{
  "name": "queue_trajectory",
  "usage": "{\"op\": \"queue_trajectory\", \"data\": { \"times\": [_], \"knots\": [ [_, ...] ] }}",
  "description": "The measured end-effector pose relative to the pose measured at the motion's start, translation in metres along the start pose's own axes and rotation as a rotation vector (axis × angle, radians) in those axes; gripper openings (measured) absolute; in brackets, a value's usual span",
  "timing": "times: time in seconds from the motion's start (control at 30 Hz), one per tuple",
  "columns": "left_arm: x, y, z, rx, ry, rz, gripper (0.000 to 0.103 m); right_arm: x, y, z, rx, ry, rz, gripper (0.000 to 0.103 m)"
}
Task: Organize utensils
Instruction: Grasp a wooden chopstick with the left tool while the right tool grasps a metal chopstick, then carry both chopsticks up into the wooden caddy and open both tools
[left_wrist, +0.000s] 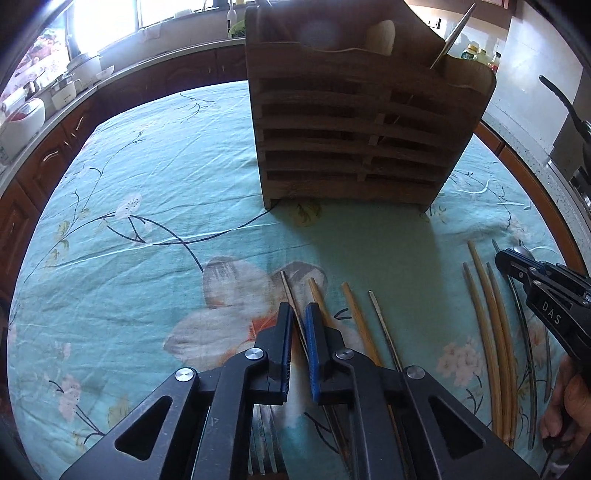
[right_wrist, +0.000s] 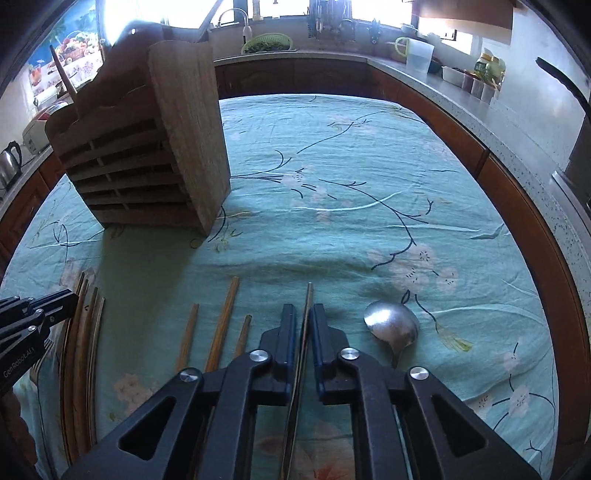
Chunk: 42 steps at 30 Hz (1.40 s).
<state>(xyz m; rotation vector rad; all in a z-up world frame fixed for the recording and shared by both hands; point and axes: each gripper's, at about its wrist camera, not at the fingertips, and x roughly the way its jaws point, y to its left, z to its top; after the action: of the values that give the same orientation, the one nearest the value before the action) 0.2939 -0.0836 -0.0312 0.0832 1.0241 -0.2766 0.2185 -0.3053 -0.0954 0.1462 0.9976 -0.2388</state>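
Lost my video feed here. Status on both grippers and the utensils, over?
Left gripper shut on a thin chopstick. Right gripper shut on a dark chopstick. Wooden holder ahead, path clear. Spoon and other chopsticks on the cloth.

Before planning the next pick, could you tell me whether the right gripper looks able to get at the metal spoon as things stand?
Probably not yet: the right gripper has its jaws shut on a chopstick. The spoon lies just beside it on the cloth with nothing over it, so once the jaws are freed the way looks open.
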Motion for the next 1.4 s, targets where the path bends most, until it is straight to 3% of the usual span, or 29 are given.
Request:
{"op": "queue_trajectory", "data": {
  "times": [0.27, 0.53, 0.93, 1.4],
  "knots": [
    [-0.034, 0.016, -0.002, -0.058, -0.040, -0.129, 0.003, -0.041, -0.012, -0.004, 0.100, -0.071, 0.148, 0.004],
    [-0.111, 0.028, -0.010, -0.066, -0.175, -0.203, 0.003, -0.114, -0.011, -0.002, 0.101, -0.203, 0.188, 0.004],
    [-0.217, 0.047, -0.041, -0.064, -0.361, -0.250, 0.003, -0.204, -0.012, 0.009, 0.092, -0.394, 0.246, 0.004],
    [-0.233, 0.059, -0.035, -0.073, -0.427, -0.250, 0.003, -0.223, -0.003, 0.035, 0.082, -0.467, 0.267, 0.004]
  ]
}}
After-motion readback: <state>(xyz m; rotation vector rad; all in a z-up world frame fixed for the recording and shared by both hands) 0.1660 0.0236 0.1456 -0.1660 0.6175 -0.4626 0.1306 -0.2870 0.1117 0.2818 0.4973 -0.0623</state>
